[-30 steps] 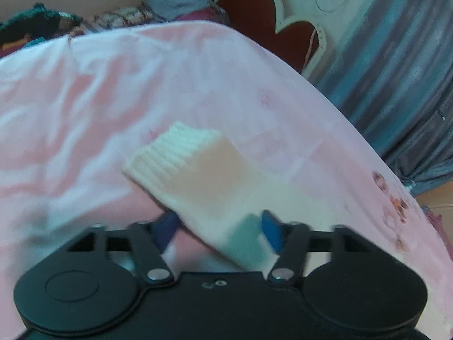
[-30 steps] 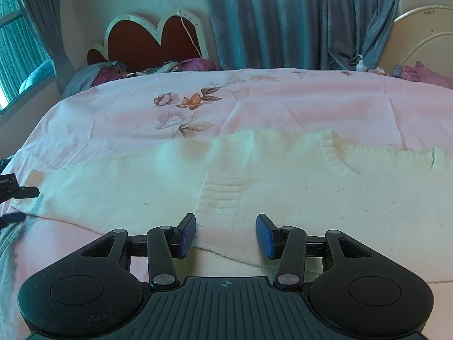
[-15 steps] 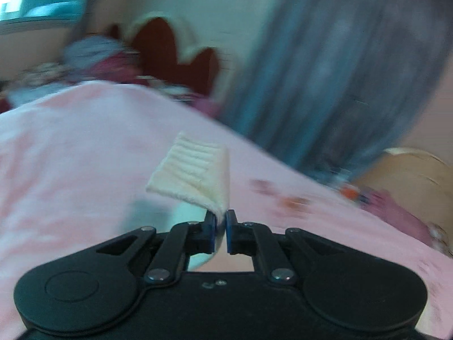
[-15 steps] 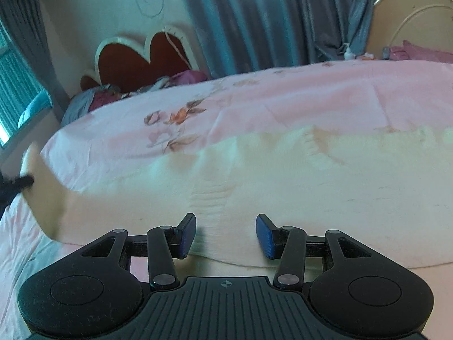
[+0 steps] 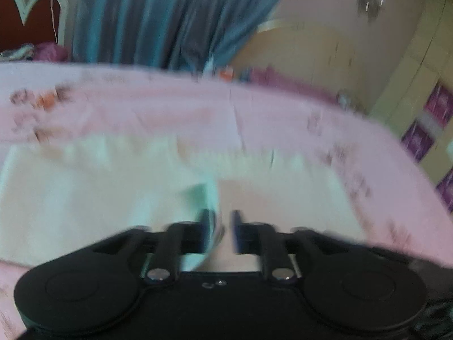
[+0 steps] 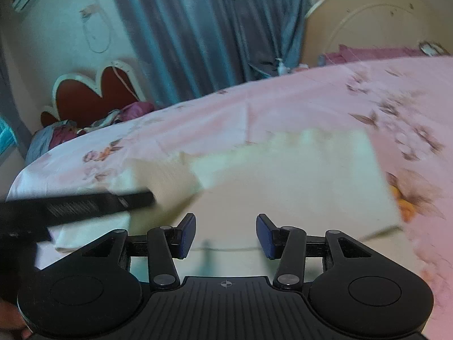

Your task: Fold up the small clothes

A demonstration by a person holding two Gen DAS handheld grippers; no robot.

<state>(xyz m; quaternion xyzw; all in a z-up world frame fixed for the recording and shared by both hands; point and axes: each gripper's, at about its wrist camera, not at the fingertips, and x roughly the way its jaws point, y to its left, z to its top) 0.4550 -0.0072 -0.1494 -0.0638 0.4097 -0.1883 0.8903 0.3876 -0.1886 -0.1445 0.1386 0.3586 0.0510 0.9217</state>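
A cream knitted sweater lies spread on the pink bed. In the blurred left wrist view my left gripper hovers over the sweater body. Its jaws stand slightly apart, with the sleeve cloth lying against the left finger. The right wrist view shows that left gripper as a dark bar carrying the ribbed sleeve cuff across the sweater. My right gripper is open and empty, low over the sweater's near hem.
The pink floral bedsheet covers the bed. A red heart-shaped headboard with heaped clothes stands at the far left. Blue-grey curtains hang behind. A round cream board leans at the back right.
My left gripper has swung right, carrying the sleeve over the sweater body, and its jaws have parted slightly. My right gripper has tilted and stayed open.
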